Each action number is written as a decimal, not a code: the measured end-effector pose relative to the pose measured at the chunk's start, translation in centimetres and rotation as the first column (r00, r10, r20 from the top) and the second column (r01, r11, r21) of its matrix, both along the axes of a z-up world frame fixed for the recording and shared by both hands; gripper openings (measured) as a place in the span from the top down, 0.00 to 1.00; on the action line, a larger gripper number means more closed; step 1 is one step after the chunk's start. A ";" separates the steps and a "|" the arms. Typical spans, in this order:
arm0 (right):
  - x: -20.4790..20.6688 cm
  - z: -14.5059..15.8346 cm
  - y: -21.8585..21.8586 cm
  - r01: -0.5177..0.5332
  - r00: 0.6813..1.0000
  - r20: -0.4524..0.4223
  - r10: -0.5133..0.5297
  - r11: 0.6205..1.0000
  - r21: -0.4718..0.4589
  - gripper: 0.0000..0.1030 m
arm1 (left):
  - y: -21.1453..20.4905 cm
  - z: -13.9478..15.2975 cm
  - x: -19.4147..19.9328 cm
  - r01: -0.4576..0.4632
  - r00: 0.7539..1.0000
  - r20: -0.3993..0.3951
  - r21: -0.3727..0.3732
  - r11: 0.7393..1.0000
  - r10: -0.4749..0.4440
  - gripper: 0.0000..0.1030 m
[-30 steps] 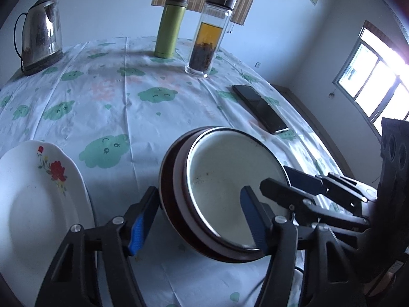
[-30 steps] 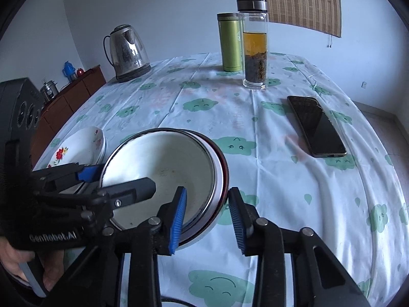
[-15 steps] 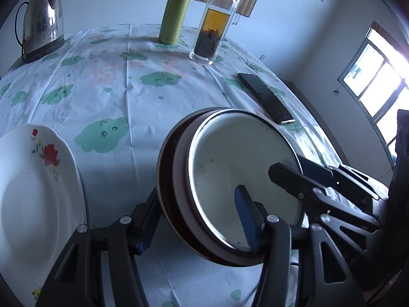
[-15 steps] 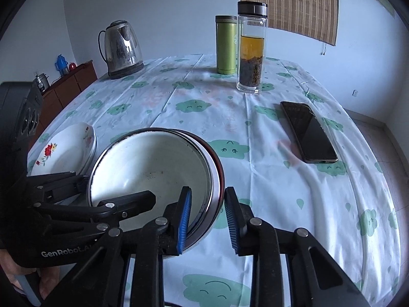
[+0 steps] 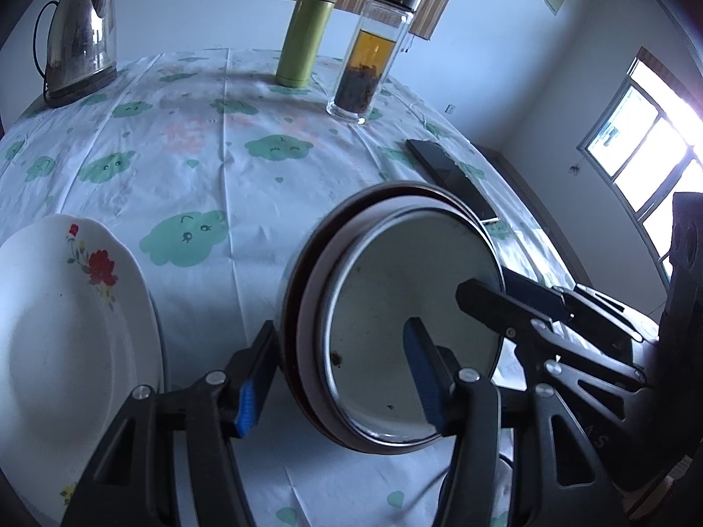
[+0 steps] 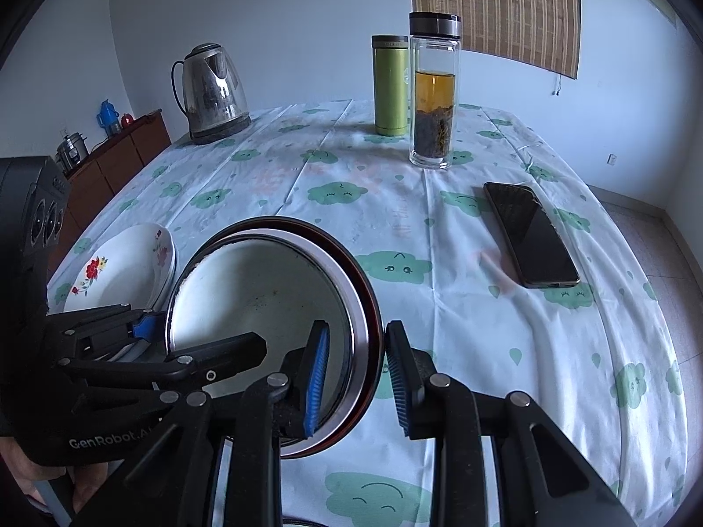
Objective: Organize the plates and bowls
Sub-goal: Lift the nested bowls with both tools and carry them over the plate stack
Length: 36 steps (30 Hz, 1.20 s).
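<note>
Nested bowls (image 5: 395,290), a white enamel one seated inside a pale one and a dark red one, sit tipped toward both cameras at the near edge of the table, pinched from two sides. A second ago the left gripper (image 5: 340,377) stood wider around the near wall; its jaws have since drawn in, so one blue pad now lies against the dark outer shell and the other against the white inside, about half spread with the stack's wall clamped between. The right gripper (image 6: 356,377) has narrowed a little too and grips the opposite rim in a tight pinch, one pad inside and one outside. The stack also leans more steeply than it did, which suggests it is being raised as one unit; whether its lower edge is clear of the tablecloth (image 5: 197,153) I cannot tell. For the task this likely means the bowls are gathered and ready to be carried to their place. Just beside the stack on the left lies the flowered plate (image 5: 66,329), apparently on another plate, close enough to be clipped if the bowls swing that way. On the other side, a little farther off, a phone (image 6: 531,237) lies flat on the cloth. Well beyond stand a glass tea bottle (image 5: 369,52), a green flask (image 5: 305,39) and a kettle (image 5: 81,35), clear of any short move.
</note>
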State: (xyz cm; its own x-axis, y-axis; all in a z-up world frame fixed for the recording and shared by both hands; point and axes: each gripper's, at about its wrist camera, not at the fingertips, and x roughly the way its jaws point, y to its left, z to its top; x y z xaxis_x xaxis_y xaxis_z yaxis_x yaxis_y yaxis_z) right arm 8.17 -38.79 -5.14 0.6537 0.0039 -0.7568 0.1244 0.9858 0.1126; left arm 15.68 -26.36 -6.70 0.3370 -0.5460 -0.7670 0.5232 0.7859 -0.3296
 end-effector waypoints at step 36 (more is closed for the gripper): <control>0.5 3.9 3.0 -0.120 0.993 0.021 0.120 0.993 0.005 0.72 | 5.1 3.4 0.0 -0.093 0.995 0.035 -0.122 0.988 0.097 0.46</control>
